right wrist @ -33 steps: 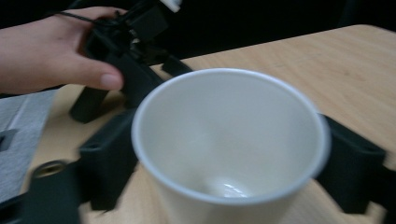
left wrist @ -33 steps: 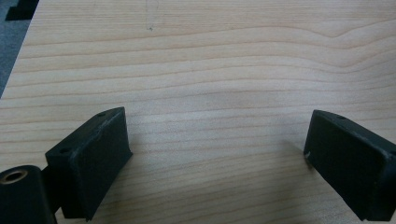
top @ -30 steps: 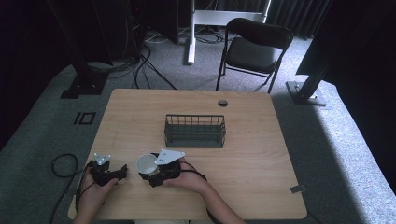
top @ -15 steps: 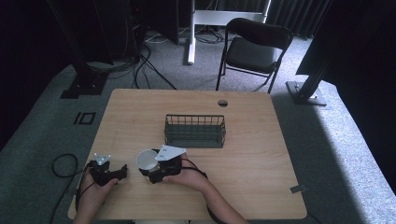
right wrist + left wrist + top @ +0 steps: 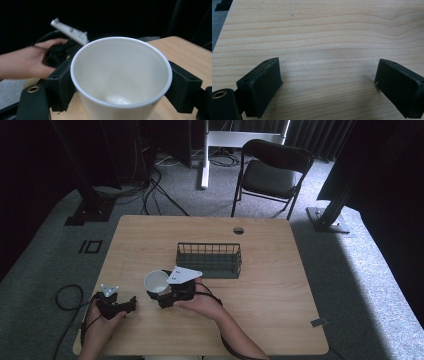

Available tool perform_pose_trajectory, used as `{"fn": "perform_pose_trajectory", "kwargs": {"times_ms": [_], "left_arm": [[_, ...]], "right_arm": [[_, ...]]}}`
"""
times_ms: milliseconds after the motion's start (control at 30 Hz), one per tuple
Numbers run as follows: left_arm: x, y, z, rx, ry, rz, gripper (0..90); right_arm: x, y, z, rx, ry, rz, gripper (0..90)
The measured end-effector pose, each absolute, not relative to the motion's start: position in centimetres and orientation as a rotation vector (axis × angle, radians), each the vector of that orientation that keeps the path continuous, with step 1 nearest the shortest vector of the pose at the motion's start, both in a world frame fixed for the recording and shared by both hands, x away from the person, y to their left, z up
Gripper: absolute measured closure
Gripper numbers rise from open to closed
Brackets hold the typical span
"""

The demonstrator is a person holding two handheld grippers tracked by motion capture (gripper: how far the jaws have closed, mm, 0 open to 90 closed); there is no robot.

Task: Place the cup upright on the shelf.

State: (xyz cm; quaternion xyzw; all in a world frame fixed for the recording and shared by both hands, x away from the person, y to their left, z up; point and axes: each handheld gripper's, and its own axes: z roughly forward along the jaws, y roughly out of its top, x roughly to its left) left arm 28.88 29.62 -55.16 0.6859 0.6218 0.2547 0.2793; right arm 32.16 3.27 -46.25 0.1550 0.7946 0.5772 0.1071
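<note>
Your counter [image 5: 280, 285] filled the middle of the high view, its wood bare apart from a wire basket [image 5: 209, 260] standing upright at the centre, open side up. That looked like the likely place for the cup, which would explain why it sat clear of your hands, just above and right of them in the frame.

Your right hand [image 5: 200, 302] came in from the lower middle, carrying the right hand-held gripper [image 5: 159, 292] just below and left of the basket. It was clamped on the cup [image 5: 156, 281], a white one; in the right gripper view the jaws pressed the cup [image 5: 121, 80] on opposite sides just under the rim, mouth up and tipped a little toward the camera. Holding it by the wall kept the mouth free and the cup level enough to carry, I would judge.

Your left hand [image 5: 100, 320] rested at the lower left of the high view with the left hand-held gripper [image 5: 131, 304] low over the wood, well apart from the basket. In the left gripper view its jaws stood wide apart with nothing but bare counter [image 5: 324, 37] between them, so it seemed parked out of the way.
</note>
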Motion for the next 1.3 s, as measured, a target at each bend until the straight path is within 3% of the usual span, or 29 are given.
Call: {"fn": "perform_pose_trajectory", "kwargs": {"times_ms": [633, 1300], "left_arm": [[28.9, 29.6, -55.1, 1.842, 1.669, 0.680, 7.2], [28.9, 29.6, -55.1, 1.842, 1.668, 0.681, 7.2]], "right_arm": [[33.9, 0.6, -40.6, 0.568, 2.080, 1.743, 20.2], [37.1, -5.7, -39.9, 0.827, 1.845, 1.520, 20.3]]}}
